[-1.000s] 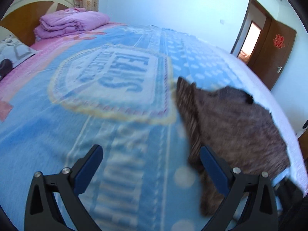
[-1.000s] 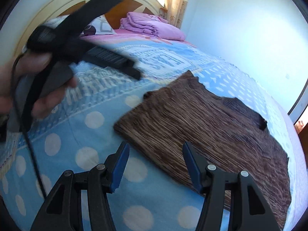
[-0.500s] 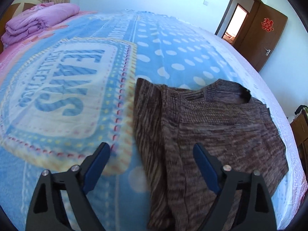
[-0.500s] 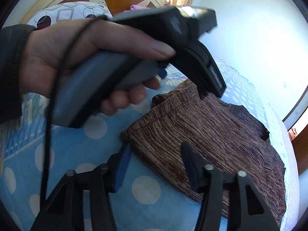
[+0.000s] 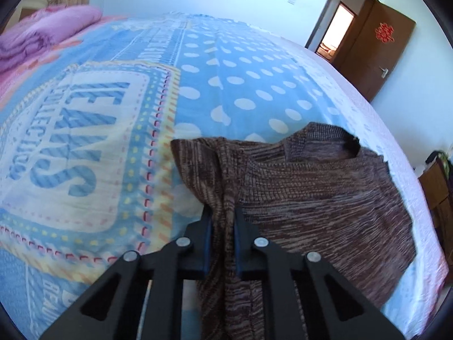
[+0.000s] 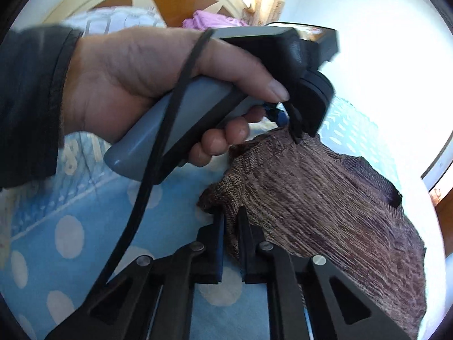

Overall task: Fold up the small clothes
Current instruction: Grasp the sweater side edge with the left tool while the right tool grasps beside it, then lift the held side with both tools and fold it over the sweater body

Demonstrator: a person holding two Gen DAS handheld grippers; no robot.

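Two grippers clamped on one brown knitted sweater (image 5: pixel 325 198), spread flat on a blue polka-dot bedspread (image 5: pixel 240 85).

Left gripper (image 5: pixel 221 212), jaws just closed, pinching a bunched ridge of knit along the sweater's left edge, below the collar. Right gripper (image 6: pixel 230 221), jaws likewise just closed, nipping the sweater's near corner, lifted slightly off the bedspread. Left hand (image 6: pixel 158 85), dark-sleeved, wrapped around the grey handle above that corner. Folded pink quilt (image 5: pixel 42 34) well beyond the sweater; brown door (image 5: pixel 379 45) beyond its collar.
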